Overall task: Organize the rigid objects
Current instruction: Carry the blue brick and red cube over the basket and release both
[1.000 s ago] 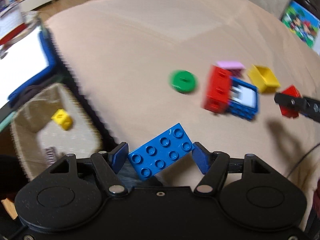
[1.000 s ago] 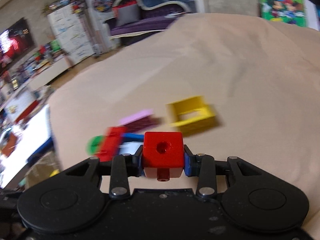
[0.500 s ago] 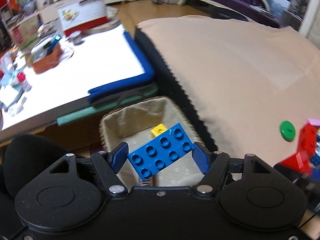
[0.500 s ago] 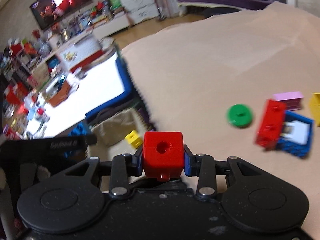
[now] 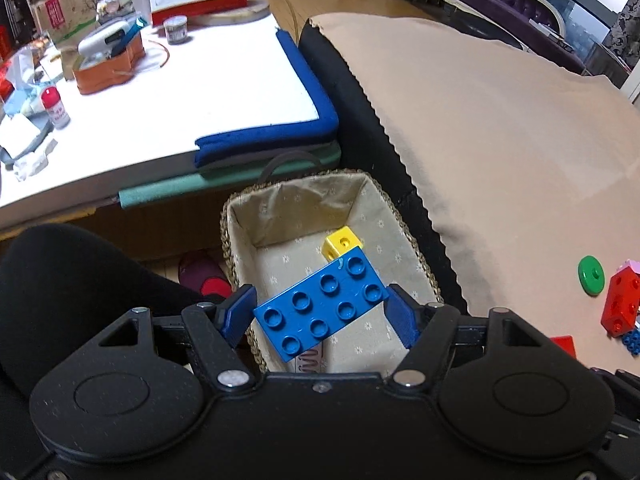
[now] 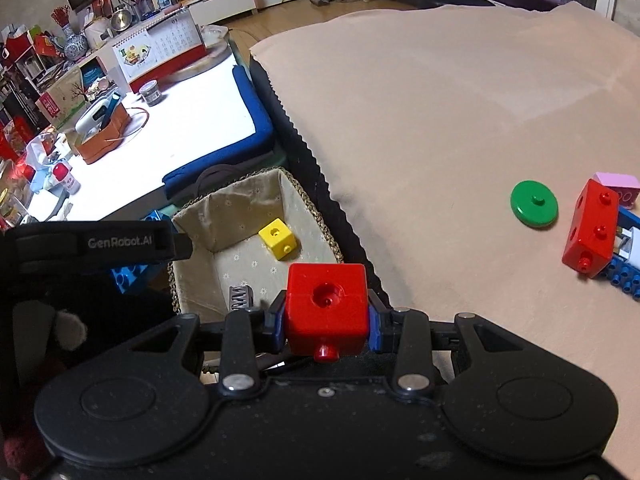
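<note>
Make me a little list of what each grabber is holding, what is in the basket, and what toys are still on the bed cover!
left gripper: jaws closed on the blue brick, held tilted above the basket
right gripper: jaws closed on the red cube
basket: woven, cloth-lined, beside the tan cover; holds one yellow cube
tan cover: green disc, red block, pink piece, blue piece

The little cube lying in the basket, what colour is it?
Yellow. The cube shows best in the right wrist view, on the basket's flowery lining.
</note>
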Tool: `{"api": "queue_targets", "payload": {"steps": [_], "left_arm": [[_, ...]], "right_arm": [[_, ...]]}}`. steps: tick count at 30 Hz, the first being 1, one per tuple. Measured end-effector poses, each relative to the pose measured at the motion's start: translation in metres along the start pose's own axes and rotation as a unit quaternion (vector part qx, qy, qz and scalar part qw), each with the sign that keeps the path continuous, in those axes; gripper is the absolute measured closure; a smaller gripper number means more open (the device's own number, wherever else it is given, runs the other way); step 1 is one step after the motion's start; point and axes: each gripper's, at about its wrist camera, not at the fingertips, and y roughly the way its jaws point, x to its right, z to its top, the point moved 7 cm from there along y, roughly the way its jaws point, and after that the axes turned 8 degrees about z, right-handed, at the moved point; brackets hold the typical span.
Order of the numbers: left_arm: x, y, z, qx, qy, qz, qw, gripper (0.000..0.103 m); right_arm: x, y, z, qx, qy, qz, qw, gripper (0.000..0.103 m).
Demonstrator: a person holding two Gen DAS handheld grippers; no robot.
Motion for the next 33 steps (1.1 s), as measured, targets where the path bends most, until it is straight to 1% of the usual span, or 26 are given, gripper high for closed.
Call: {"api": "queue_targets", "payload": {"steps": [5,8,12,17,19,21,25,26,27,28,30,33], "left_arm": [[0.001,0.007,0.000,-0.011,0.002,0.015,0.9998,0.038],[0.004,0.011,0.000,-0.016,0.008,0.028,0.9995,0.038],[0.006,0.015,0.001,-0.016,0.015,0.044,0.9988,0.038],[0.001,0.025,0.004,-0.036,0.004,0.051,0.9981,0.038],[0.000,0.029,0.006,-0.040,-0.003,0.047,0.9981,0.038],[0.001,0.030,0.009,-0.039,-0.005,0.043,0.9983,0.038],[0.005,0.033,0.011,-0.035,0.001,0.054,0.9979,0.037],[0.005,0.033,0.011,-0.034,0.002,0.053,0.9980,0.035],[0.005,0.032,0.011,-0.032,0.002,0.051,0.9982,0.031],[0.005,0.031,0.012,-0.029,0.002,0.049,0.9984,0.028],[0.005,0.028,0.012,-0.024,0.003,0.052,0.9984,0.027],[0.005,0.030,0.010,-0.028,0.006,0.055,0.9981,0.027]], "right_arm": [[-0.002,0.006,0.002,0.002,0.002,0.012,1.000,0.067],[-0.002,0.013,0.001,0.002,-0.001,0.012,1.000,0.067],[-0.004,0.025,-0.003,-0.008,-0.004,0.017,1.000,0.067],[-0.008,0.043,0.001,-0.018,-0.007,0.020,1.000,0.066],[-0.009,0.051,0.003,-0.023,-0.005,0.022,0.999,0.066],[-0.010,0.060,0.006,-0.028,-0.002,0.023,0.999,0.066],[-0.012,0.071,0.010,-0.029,0.005,0.023,0.999,0.066],[-0.012,0.072,0.011,-0.026,0.008,0.024,0.999,0.066],[-0.012,0.071,0.013,-0.021,0.010,0.024,0.999,0.056],[-0.012,0.071,0.014,-0.016,0.011,0.022,1.000,0.048],[-0.012,0.069,0.015,-0.011,0.007,0.017,1.000,0.048],[-0.009,0.066,0.012,-0.011,0.011,0.018,1.000,0.048]]}}
